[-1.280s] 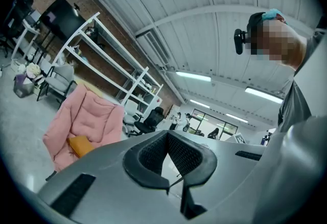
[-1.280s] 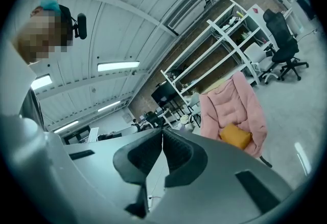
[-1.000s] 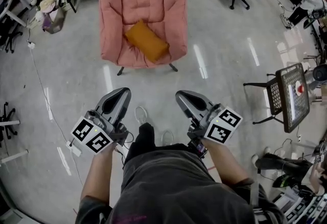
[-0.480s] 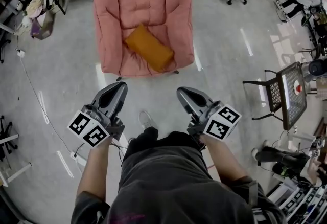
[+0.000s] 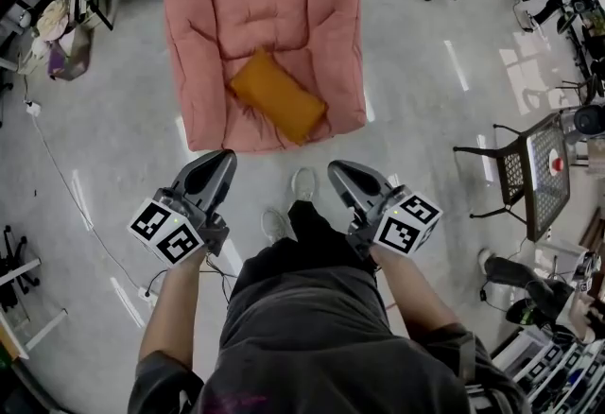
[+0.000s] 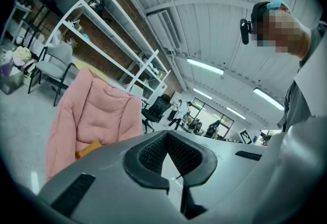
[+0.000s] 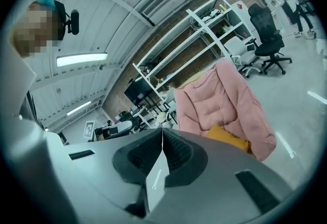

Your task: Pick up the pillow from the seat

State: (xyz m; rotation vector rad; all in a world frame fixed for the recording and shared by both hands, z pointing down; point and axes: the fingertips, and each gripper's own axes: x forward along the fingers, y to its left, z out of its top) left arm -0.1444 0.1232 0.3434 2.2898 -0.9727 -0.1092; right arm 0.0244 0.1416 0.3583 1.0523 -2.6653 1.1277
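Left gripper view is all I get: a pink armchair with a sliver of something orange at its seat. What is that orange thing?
Observer: The head view shows it whole. It is an orange pillow lying askew on the seat of the pink armchair, with nothing touching it.
Operator: Is the other gripper any closer to it?
Observer: No. The right gripper is about level with the left gripper, and both are short of the armchair's front edge.
Operator: Is that right one open, ready to grab?
Observer: Not yet. The right gripper view shows its jaws together with nothing between them.
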